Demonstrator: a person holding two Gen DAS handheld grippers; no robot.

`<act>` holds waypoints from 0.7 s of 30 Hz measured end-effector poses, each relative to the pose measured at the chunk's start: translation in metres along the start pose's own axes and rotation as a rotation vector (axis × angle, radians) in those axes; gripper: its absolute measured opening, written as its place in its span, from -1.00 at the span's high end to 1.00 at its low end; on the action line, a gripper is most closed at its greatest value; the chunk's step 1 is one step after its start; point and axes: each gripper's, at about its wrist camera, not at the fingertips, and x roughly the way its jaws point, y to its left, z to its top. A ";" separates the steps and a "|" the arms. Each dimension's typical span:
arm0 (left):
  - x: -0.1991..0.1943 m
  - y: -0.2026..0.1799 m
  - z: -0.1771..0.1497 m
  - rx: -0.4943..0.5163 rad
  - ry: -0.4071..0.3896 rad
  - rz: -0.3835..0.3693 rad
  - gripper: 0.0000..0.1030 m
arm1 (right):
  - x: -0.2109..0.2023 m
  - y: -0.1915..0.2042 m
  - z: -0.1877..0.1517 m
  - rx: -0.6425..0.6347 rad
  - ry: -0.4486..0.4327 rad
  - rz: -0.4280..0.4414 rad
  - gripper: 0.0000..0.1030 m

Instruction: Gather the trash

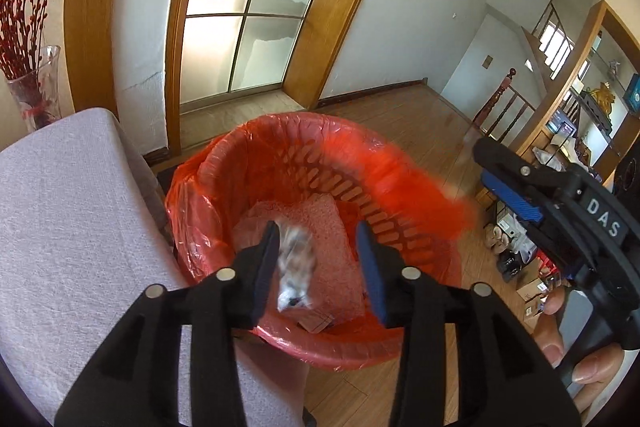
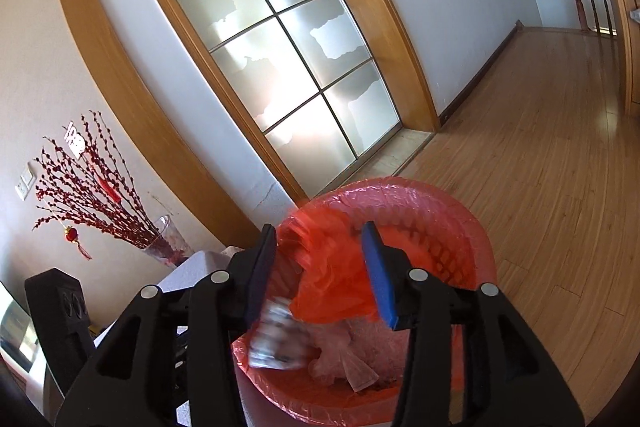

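A red basket bin [image 1: 280, 147] lined with a red plastic bag stands on the wood floor; it also shows in the right wrist view [image 2: 472, 227]. My left gripper [image 1: 318, 267] is open above the bin. A blurred silvery wrapper [image 1: 296, 263] is in mid-air between its fingers, loose; the same wrapper [image 2: 276, 339] shows over the bin's rim in the right wrist view. My right gripper [image 2: 320, 275] is open over the bin, with a blurred red flap of bag [image 2: 328, 279] between its fingers. In the left wrist view the right gripper [image 1: 496, 171] is at the bin's right side by the red flap [image 1: 420, 187].
A table with a pale cloth [image 1: 68, 227] lies left of the bin. A glass vase with red branches [image 1: 36, 87] stands behind it. A sliding glass door [image 1: 248, 7] is behind the bin. Shoes and boxes [image 1: 516, 255] sit on the floor at right. Pale crumpled trash [image 2: 348, 359] lies in the bin.
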 end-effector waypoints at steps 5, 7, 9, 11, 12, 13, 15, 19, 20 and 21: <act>-0.011 0.011 -0.012 -0.010 -0.013 0.055 -0.11 | -0.014 0.002 -0.010 -0.045 -0.019 -0.066 -0.37; -0.027 0.011 -0.020 0.011 -0.058 0.112 -0.30 | -0.022 0.011 -0.016 -0.095 -0.032 -0.105 -0.59; -0.047 0.010 -0.029 0.031 -0.108 0.167 -0.46 | -0.031 0.023 -0.022 -0.161 -0.048 -0.140 -0.70; -0.071 0.008 -0.042 0.050 -0.154 0.222 -0.65 | -0.042 0.039 -0.031 -0.238 -0.074 -0.180 -0.82; -0.081 0.008 -0.047 0.055 -0.174 0.247 -0.69 | -0.047 0.043 -0.034 -0.269 -0.084 -0.193 -0.83; -0.093 0.008 -0.053 0.060 -0.198 0.276 -0.75 | -0.053 0.049 -0.039 -0.302 -0.094 -0.206 -0.84; -0.117 0.010 -0.064 0.063 -0.240 0.335 -0.86 | -0.065 0.062 -0.052 -0.365 -0.120 -0.237 -0.89; -0.158 0.013 -0.088 0.069 -0.298 0.427 -0.92 | -0.087 0.079 -0.075 -0.441 -0.176 -0.279 -0.97; -0.168 0.014 -0.095 0.072 -0.308 0.459 -0.92 | -0.091 0.083 -0.079 -0.449 -0.175 -0.278 -0.97; -0.175 0.014 -0.100 0.073 -0.316 0.485 -0.92 | -0.094 0.085 -0.081 -0.447 -0.171 -0.269 -0.97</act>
